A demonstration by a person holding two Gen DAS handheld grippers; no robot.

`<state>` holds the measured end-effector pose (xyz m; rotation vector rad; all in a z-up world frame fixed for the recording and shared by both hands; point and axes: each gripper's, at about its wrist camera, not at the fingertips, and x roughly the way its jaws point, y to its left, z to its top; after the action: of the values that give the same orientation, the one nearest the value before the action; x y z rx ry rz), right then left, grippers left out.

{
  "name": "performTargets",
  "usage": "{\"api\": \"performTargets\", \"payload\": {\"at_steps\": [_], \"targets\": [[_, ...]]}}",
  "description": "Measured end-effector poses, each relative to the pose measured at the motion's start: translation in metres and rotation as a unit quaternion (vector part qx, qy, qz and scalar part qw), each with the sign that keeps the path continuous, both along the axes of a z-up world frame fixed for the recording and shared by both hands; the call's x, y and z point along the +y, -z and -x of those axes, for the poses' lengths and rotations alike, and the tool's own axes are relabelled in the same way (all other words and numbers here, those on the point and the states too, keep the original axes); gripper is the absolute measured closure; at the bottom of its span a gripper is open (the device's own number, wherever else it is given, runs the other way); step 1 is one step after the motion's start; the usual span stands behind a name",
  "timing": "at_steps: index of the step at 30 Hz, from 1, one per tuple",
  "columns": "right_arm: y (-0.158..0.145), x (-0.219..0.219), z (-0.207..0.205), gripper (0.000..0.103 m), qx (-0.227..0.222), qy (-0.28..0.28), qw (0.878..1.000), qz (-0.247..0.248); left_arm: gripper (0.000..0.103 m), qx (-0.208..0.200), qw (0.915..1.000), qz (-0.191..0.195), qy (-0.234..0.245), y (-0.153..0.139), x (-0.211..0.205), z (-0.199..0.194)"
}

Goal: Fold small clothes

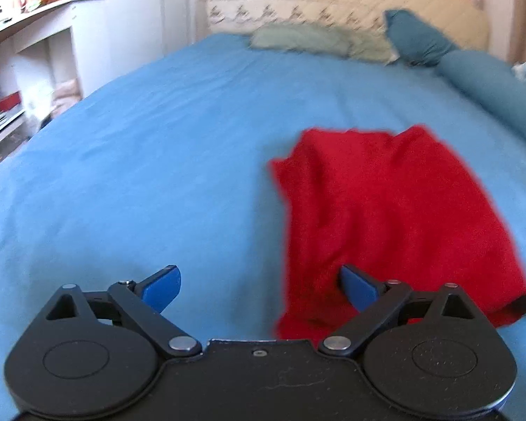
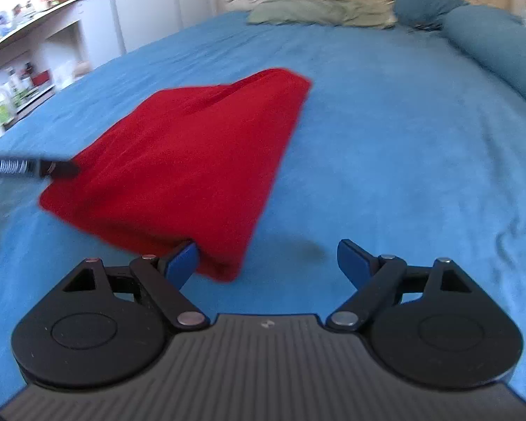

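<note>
Folded red garment on blue bedsheet, right gripper spread wide at its near corner

Bare blue bed lay open to the right of the red cloth and to its left in the left wrist view. Pillows and a bolster blocked the far end; shelves bounded the left side.
</note>
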<state>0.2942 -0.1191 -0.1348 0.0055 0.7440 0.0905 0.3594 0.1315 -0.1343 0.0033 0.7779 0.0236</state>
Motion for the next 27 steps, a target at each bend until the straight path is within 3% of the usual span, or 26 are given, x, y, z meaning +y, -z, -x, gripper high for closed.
{"api": "performTargets", "payload": {"at_steps": [4,9,11,16,22,27], "targets": [[0.015,-0.019,0.0,0.004,0.034,0.031,0.999,0.0,0.003,0.029,0.9986,0.041,-0.018,0.015,0.02,0.011],[0.018,-0.029,0.007,0.005,0.019,0.037,0.999,-0.011,0.003,0.024,0.9995,-0.019,-0.006,0.02,-0.001,0.017],[0.014,-0.031,0.007,0.005,0.019,0.03,0.999,-0.009,0.003,0.029,0.9993,-0.021,-0.006,0.02,-0.001,0.015],[-0.005,-0.054,0.007,0.003,0.026,0.015,0.998,-0.055,0.004,0.039,0.9986,-0.035,0.008,0.005,0.0,0.018],[-0.042,-0.066,-0.009,0.0,0.049,-0.039,0.992,-0.111,0.0,0.016,0.9993,0.014,0.032,-0.056,0.004,0.008],[-0.07,-0.065,-0.047,0.0,0.081,-0.064,0.984,-0.148,0.0,0.075,0.9916,0.081,0.067,-0.079,0.008,-0.046]]}}
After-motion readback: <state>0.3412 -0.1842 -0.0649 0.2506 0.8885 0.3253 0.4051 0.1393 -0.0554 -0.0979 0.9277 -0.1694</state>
